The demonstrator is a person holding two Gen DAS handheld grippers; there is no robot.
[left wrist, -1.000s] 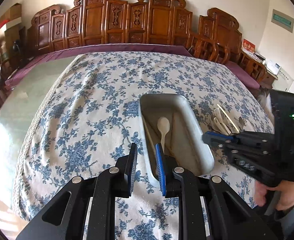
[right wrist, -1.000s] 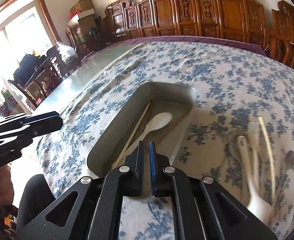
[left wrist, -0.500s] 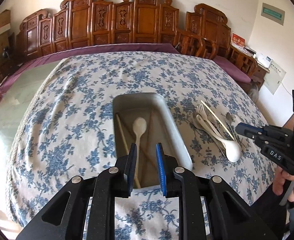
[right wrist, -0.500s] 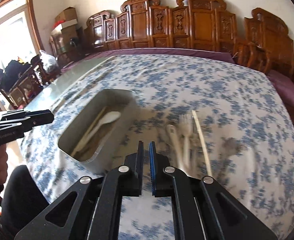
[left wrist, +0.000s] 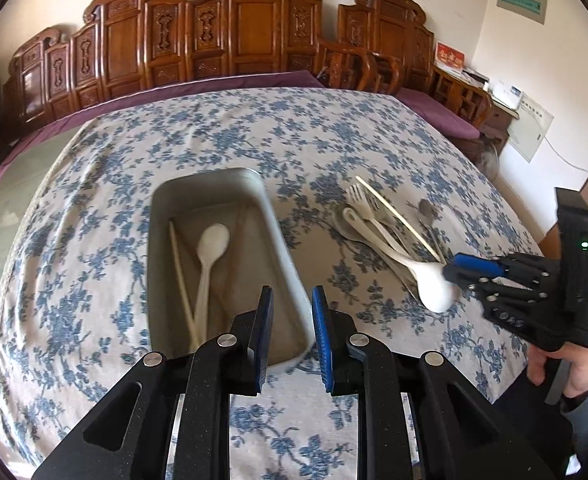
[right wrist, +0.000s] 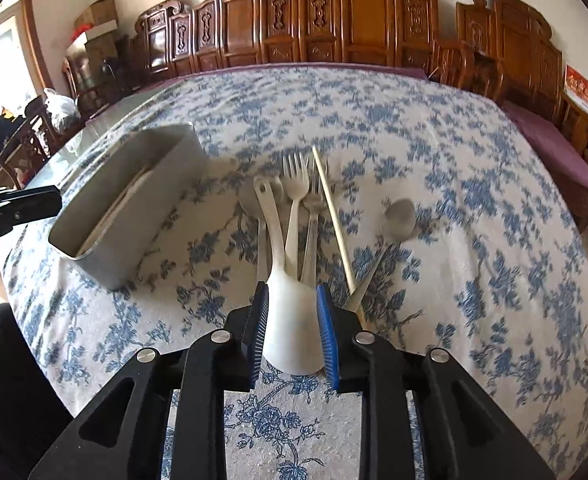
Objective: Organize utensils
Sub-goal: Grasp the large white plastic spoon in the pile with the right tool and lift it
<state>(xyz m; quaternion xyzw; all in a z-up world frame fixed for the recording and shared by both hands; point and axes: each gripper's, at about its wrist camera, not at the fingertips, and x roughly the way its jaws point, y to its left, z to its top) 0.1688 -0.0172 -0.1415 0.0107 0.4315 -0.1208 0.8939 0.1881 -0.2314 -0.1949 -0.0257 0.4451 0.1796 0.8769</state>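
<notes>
- Right claw (right wrist: pixel 291 320) has swung from the tray (right wrist: pixel 109 248) to the pile and opened; the white spoon's (right wrist: pixel 289 320) bowl now sits between its fingers (ungripped).
- Left claw (left wrist: pixel 291 336) stays open over the tray's near end.

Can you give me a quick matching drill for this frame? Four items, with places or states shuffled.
Items:
1. white spoon
2. white ladle
3. grey metal spoon
4. left gripper

Places or states:
A. lying alone on the cloth, right of the pile
B. inside the grey bin
C. open, empty, over the bin's near end
D. bowl between the open right gripper fingers

Pairs: 1-B, 2-D, 3-A, 4-C
</notes>
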